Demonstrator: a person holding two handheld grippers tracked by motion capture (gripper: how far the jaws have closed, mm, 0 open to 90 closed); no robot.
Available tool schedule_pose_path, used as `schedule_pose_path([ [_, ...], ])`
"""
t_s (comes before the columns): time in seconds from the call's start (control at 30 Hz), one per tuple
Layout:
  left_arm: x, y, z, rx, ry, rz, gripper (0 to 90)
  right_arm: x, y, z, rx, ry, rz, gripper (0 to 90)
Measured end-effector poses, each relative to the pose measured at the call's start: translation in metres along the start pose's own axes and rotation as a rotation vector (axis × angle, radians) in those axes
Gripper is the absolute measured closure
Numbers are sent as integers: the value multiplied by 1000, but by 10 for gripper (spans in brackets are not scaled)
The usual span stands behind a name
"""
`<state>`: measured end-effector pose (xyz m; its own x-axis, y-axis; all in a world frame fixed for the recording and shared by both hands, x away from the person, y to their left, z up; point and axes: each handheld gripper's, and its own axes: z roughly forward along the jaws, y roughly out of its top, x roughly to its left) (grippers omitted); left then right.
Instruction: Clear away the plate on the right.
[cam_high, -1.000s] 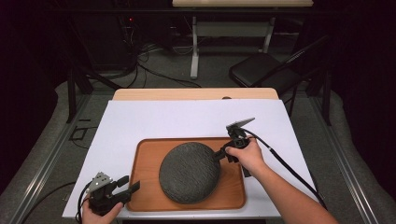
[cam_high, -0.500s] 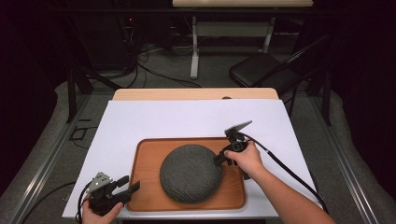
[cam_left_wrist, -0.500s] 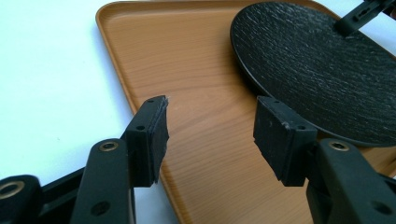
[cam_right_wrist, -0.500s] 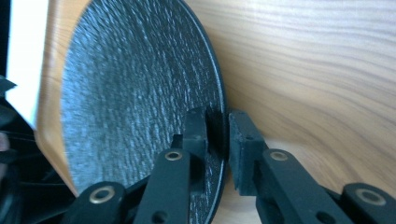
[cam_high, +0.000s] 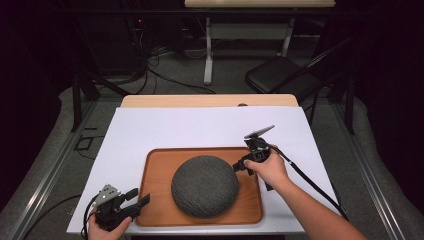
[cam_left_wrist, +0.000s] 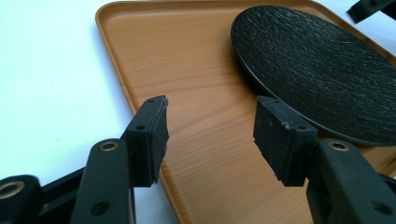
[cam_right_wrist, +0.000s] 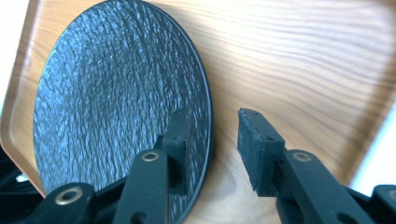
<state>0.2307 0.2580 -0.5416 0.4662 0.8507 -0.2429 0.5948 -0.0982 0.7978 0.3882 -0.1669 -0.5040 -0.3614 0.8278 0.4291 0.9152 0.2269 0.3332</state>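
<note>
Resting on a wooden tray (cam_high: 250, 210), a dark round plate (cam_high: 204, 185) with a rippled, textured surface sits near the tray's middle, a little toward the person's right. The tray lies on a white sheet (cam_high: 200, 127) that covers most of the tabletop (cam_high: 210, 100); a bare wooden strip of the tabletop shows at the far edge.

Right gripper (cam_high: 239, 165): held in the person's right hand (cam_high: 267, 170) at the plate's right rim. In the right gripper view its jaws are spread, one on each side of the plate's edge (cam_right_wrist: 208, 116): one jaw lies over the plate's textured face, the other over bare tray wood (cam_right_wrist: 303, 84) just beside the rim. A gap shows between the outer jaw and the rim, so the plate is straddled, not pinched. A black cable (cam_high: 310, 182) trails from this gripper back along the forearm.

Left gripper (cam_high: 141, 198): held in the left hand (cam_high: 107, 227) at the near left corner of the tray, with a grey plate on top. In the left gripper view its jaws are spread wide with nothing between them; one jaw hangs over the tray's left rim (cam_left_wrist: 116, 70), the other over the tray floor close to the plate (cam_left_wrist: 317, 65). Whether either jaw touches the tray cannot be told.

Beyond the tabletop: a dark folding chair (cam_high: 280, 75) and cables on the floor (cam_high: 170, 82).
</note>
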Motion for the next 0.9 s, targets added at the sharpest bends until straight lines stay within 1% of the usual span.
schedule_pose_path([
  [0.03,0,0,0,0,0,-1,446,1,-1,-4,-6,-1,-8,623],
  [0.07,0,0,0,0,1,-1,445,3,-4,-10,-22,-6,-30,620],
  [0.2,0,0,0,1,1,-1,445,8,-13,-28,-71,-38,-86,596],
  [0.33,0,0,0,-3,3,-1,444,12,-23,-49,-105,-69,-140,577],
  [0.43,0,0,0,-2,4,-1,443,13,-31,-66,-135,-74,-153,561],
  [0.5,0,0,0,-2,3,-1,443,12,-37,-77,-175,-96,-168,545],
  [0.57,-1,0,0,0,5,0,441,9,-43,-84,-205,-109,-171,541],
  [0.6,-1,0,0,-2,6,0,441,6,-46,-88,-213,-109,-169,541],
  [0.63,-1,-1,0,-3,8,0,441,5,-48,-91,-216,-106,-162,541],
  [0.67,-1,-1,0,-3,9,0,440,2,-53,-94,-234,-101,-152,541],
  [0.7,-1,-1,-1,0,8,-1,440,0,-56,-96,-240,-98,-146,541],
  [0.73,0,-1,0,-2,7,-2,440,-3,-62,-100,-254,-102,-143,540],
  [0.87,0,-1,0,1,8,-1,439,-10,-82,-107,-290,-117,-133,528],
  [0.9,-1,-1,0,-3,10,-1,439,-11,-86,-107,-299,-112,-127,528],
])
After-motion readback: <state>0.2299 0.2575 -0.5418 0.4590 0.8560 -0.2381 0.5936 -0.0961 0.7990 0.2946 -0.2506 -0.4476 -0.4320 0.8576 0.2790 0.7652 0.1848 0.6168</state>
